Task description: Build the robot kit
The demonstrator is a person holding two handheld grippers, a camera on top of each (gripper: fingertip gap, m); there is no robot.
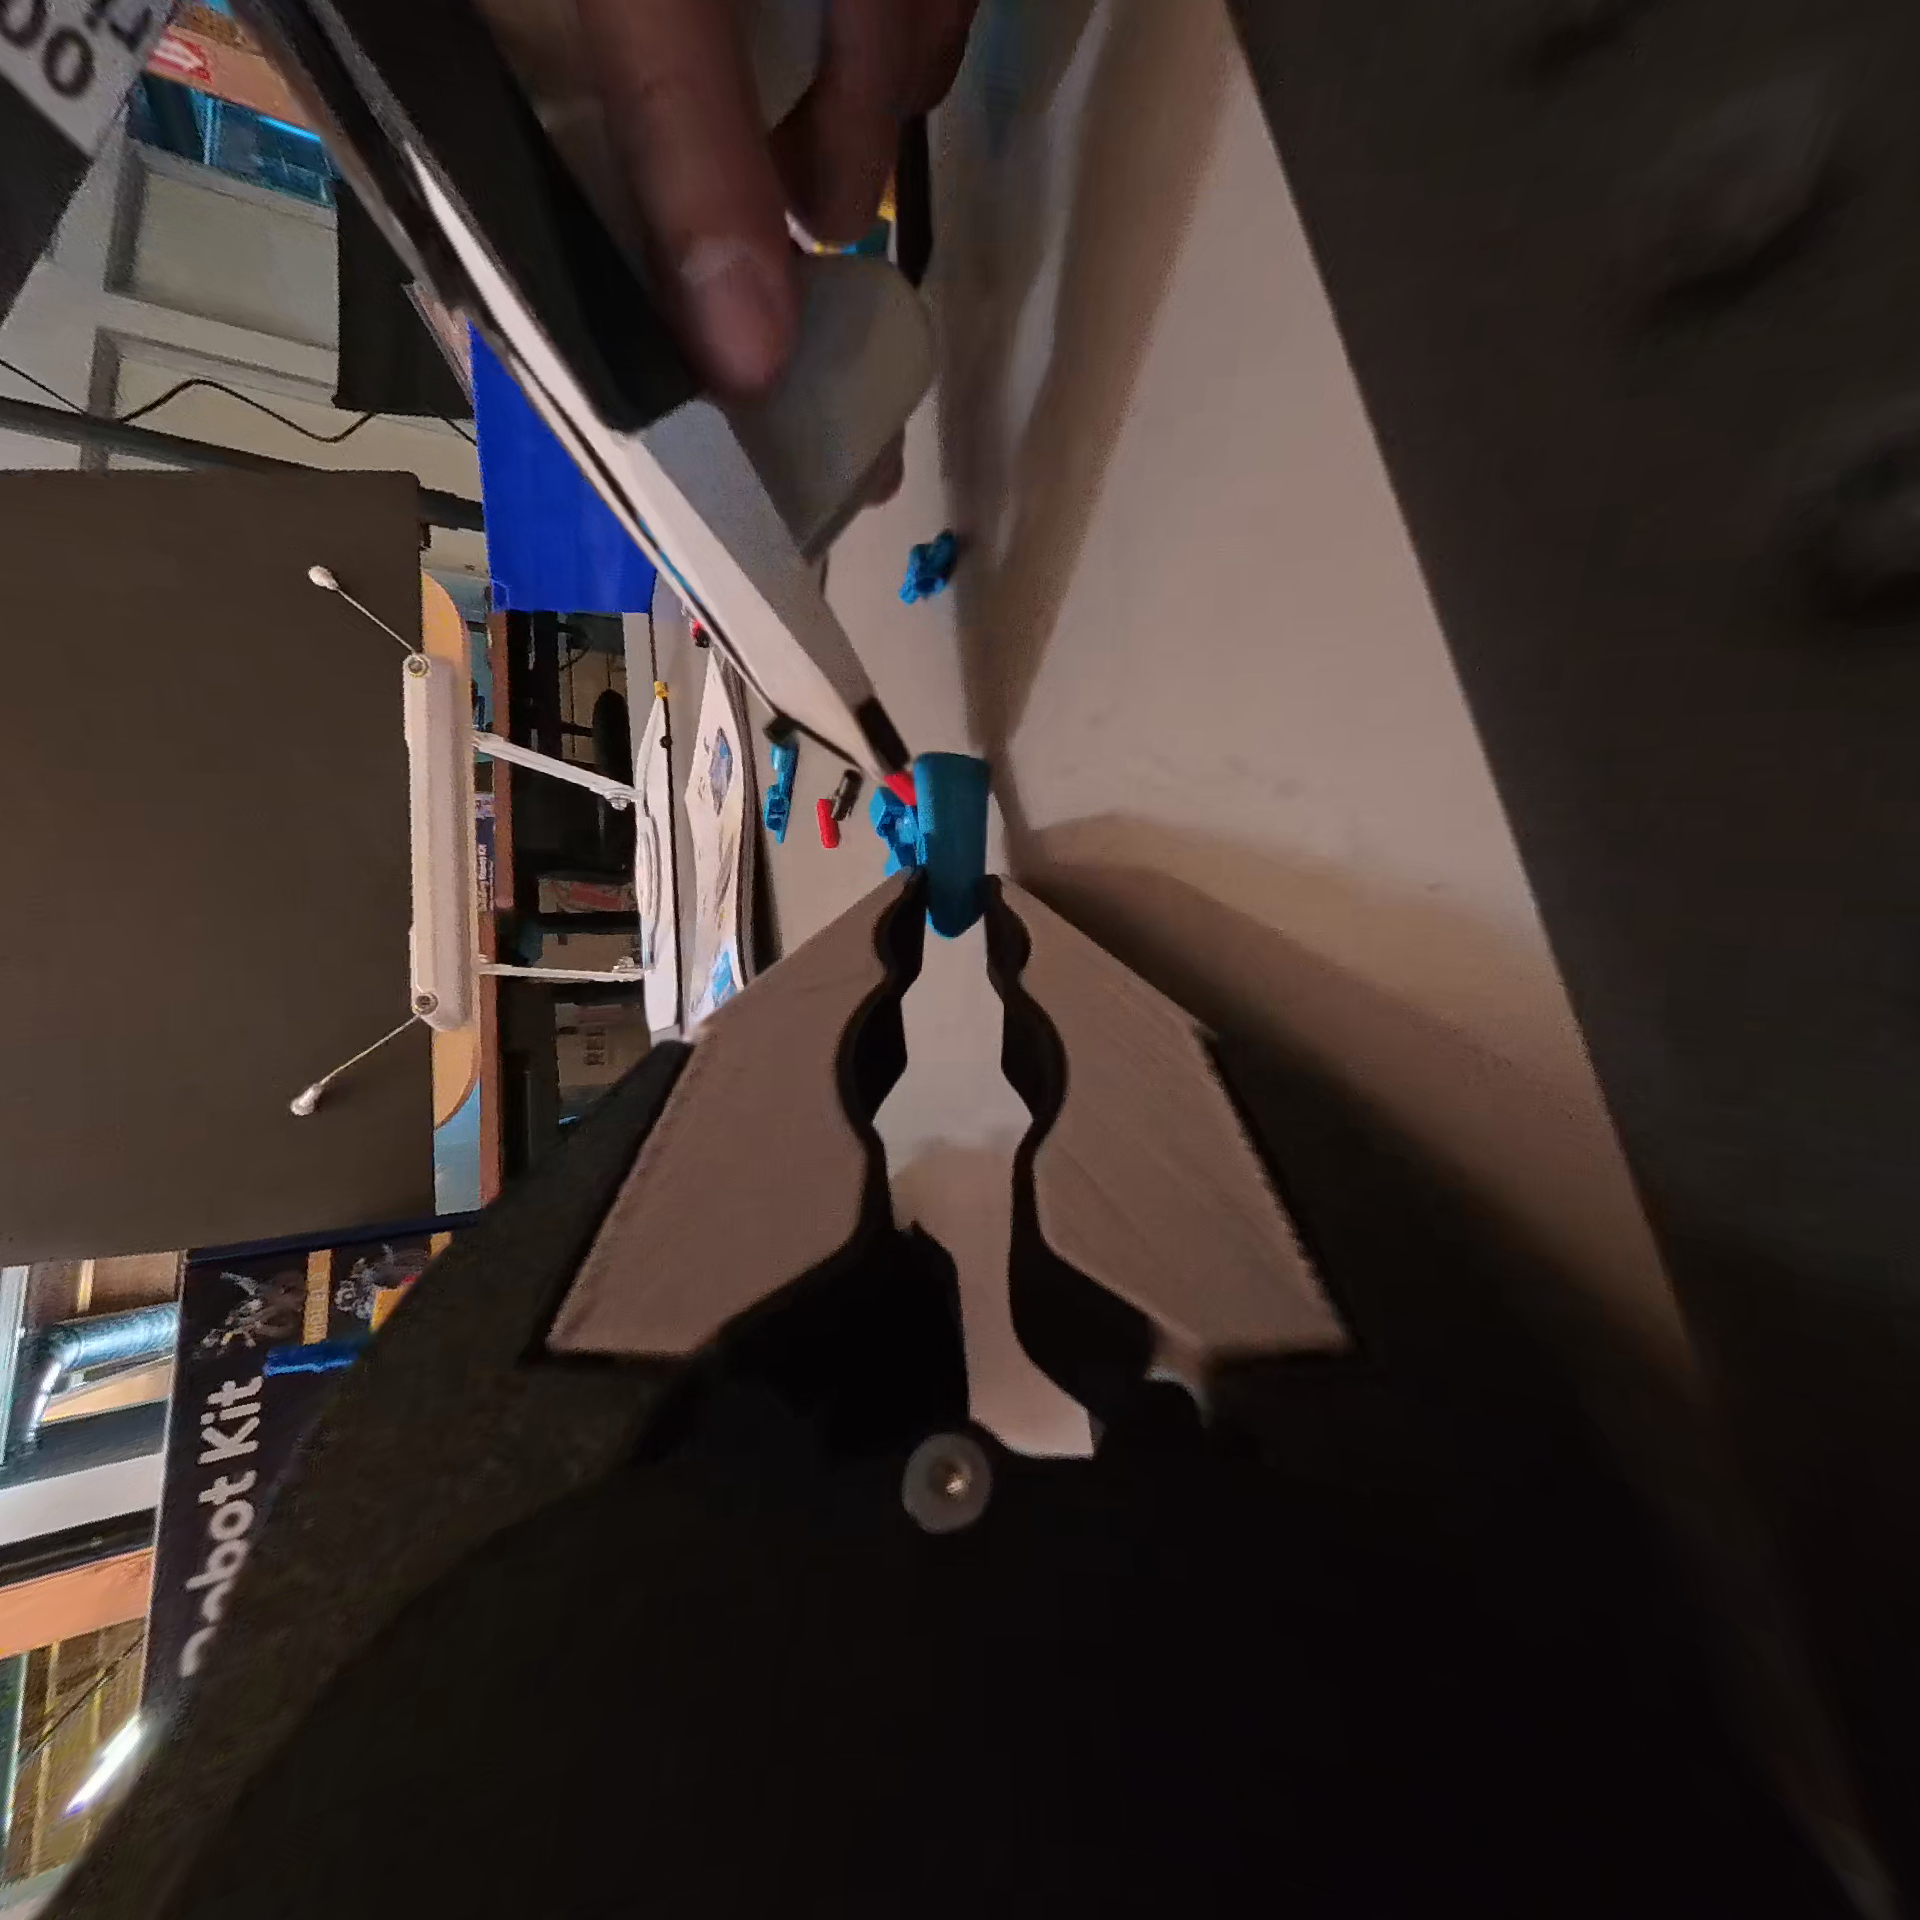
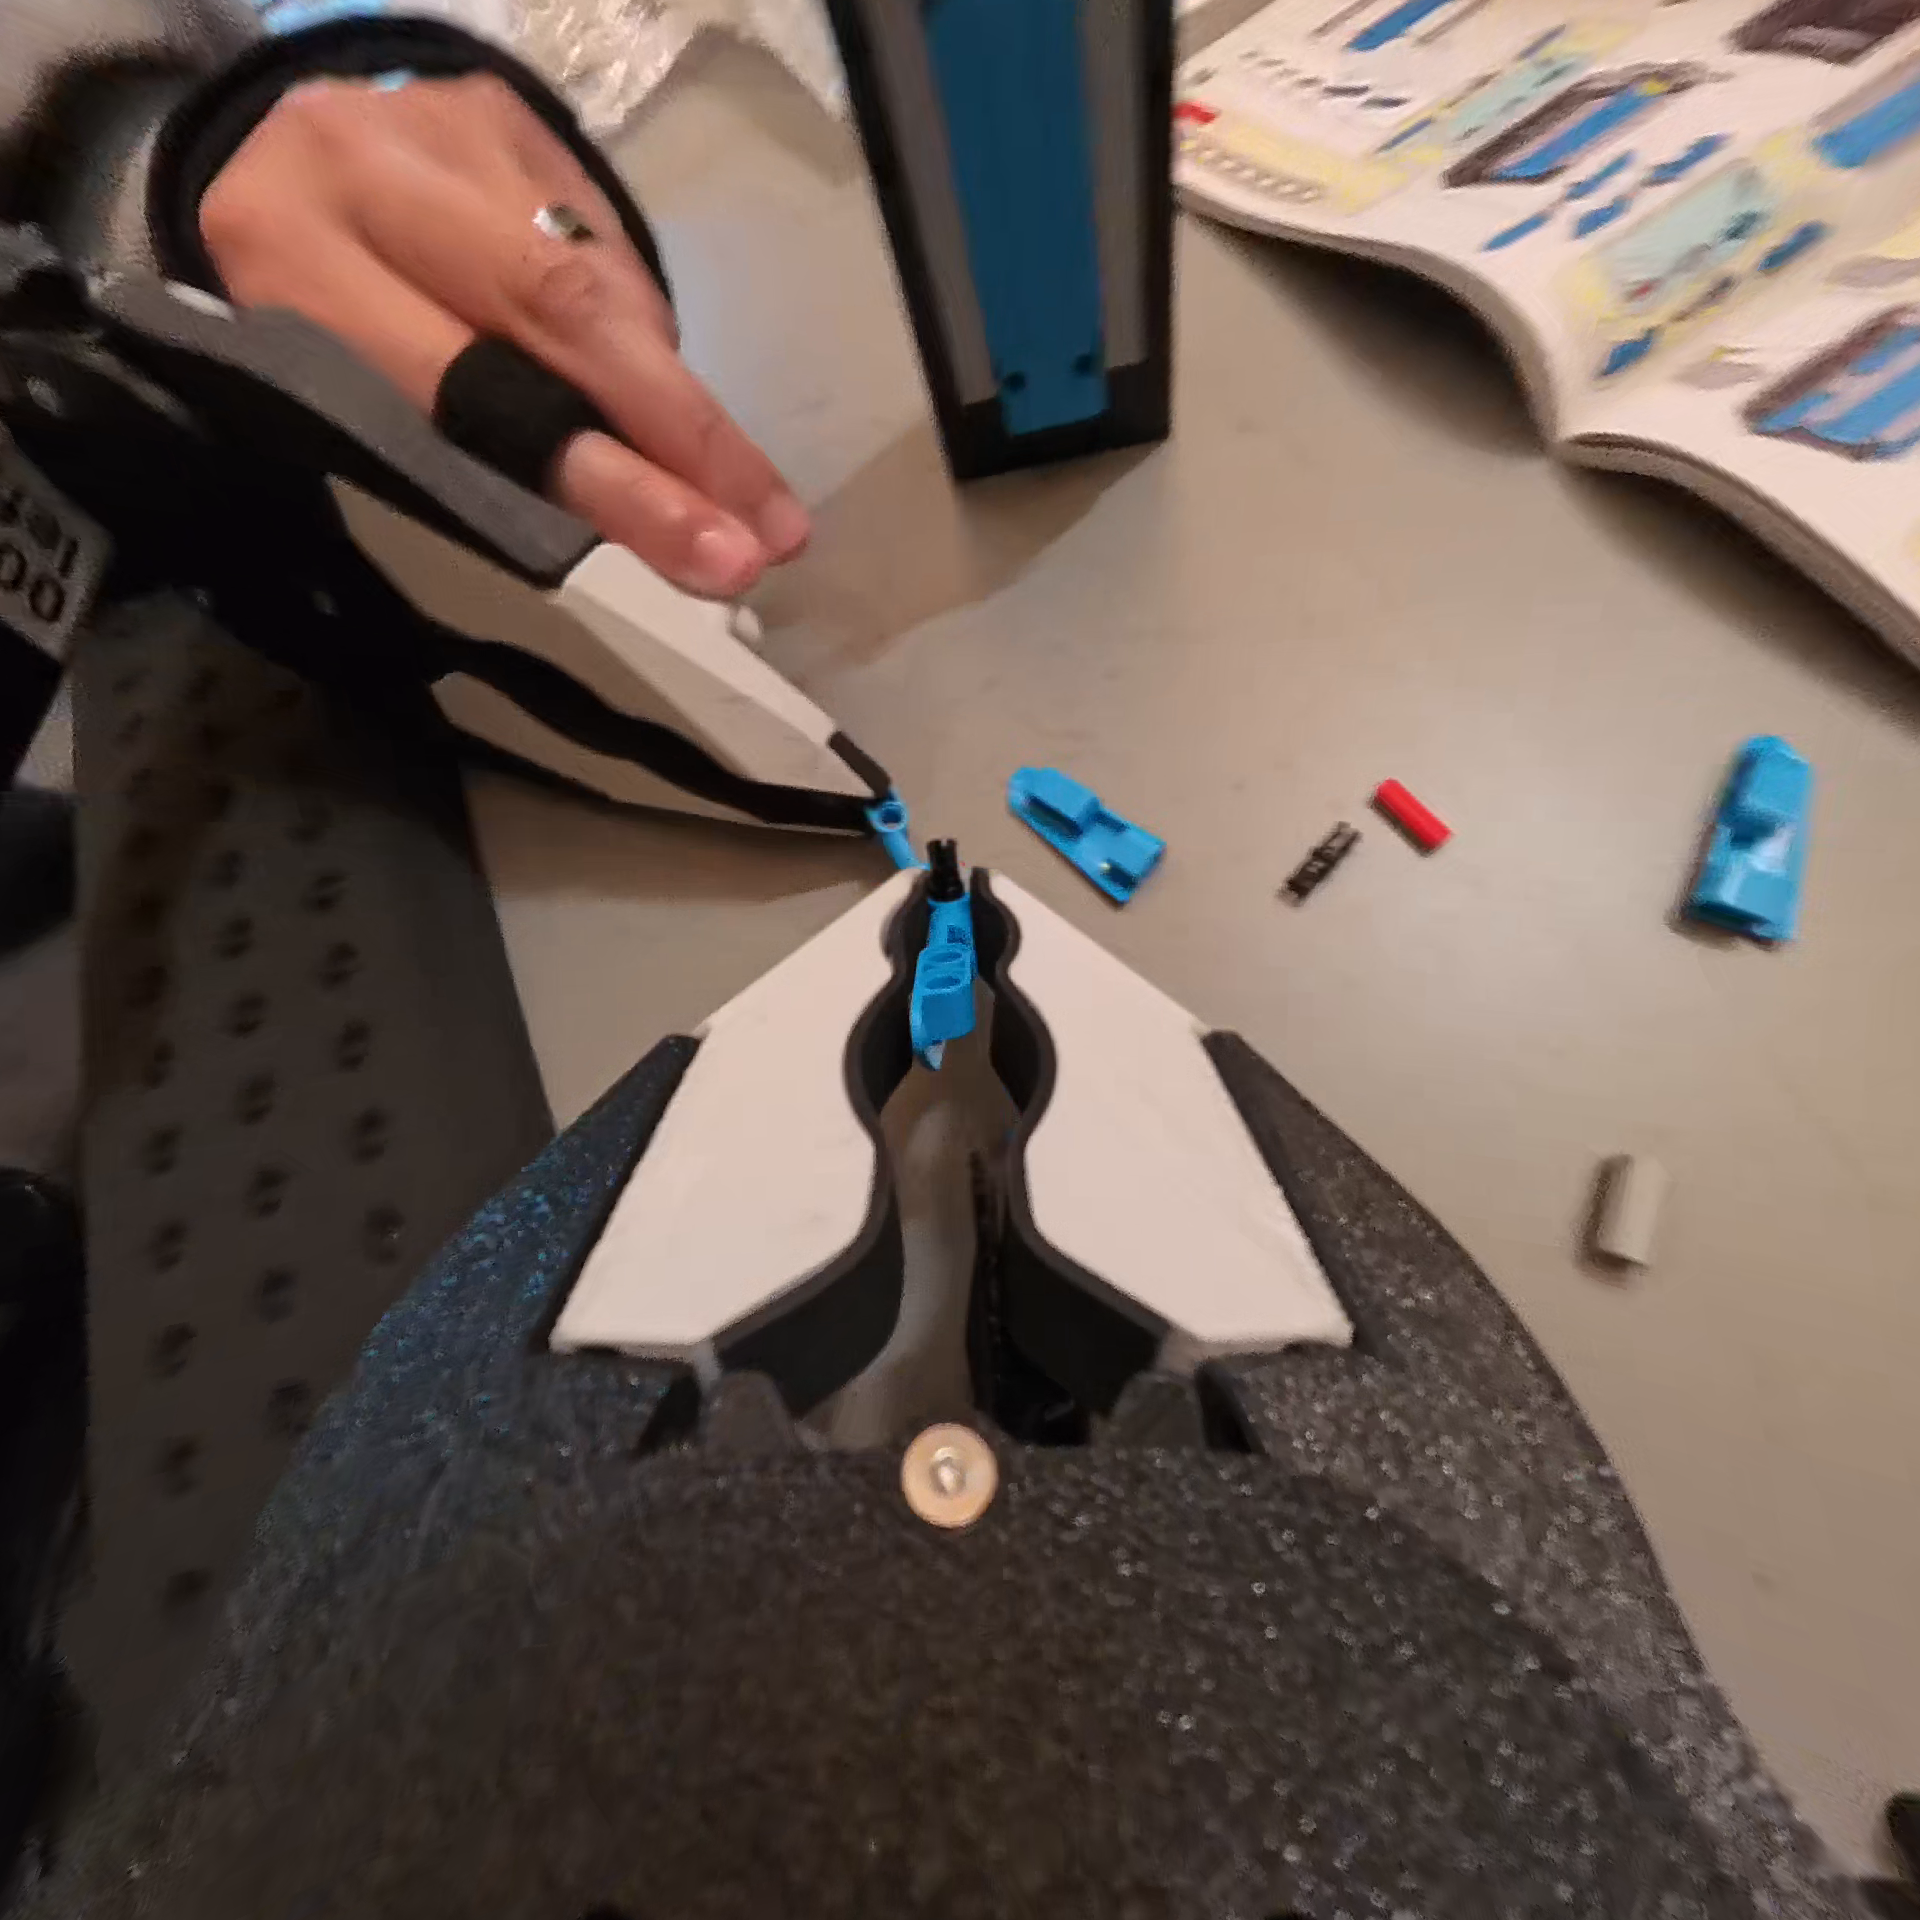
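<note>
Grey bench [image 2: 1351,623] strewn with building-kit parts, your right gripper [image 2: 948,883] fingers clamped on a blue connector [image 2: 943,971], your left gripper [image 1: 951,883] fingers pinching a small blue piece [image 1: 951,831].

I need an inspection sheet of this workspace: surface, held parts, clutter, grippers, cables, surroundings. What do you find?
Surface: grey-beige table; dark perforated mat at its left.
Job's things: blue plastic connector with black pin; small blue plastic link.
Clutter: flat blue plastic bracket, second blue bracket, short red peg, small black pin, grey sleeve, open illustrated booklet, upright black-and-blue block.
Grippers: right gripper shut on the connector; left gripper shut on the link; their tips nearly meet.
Cables: black cable, background.
Surroundings: dark panel with white bracket.
</note>
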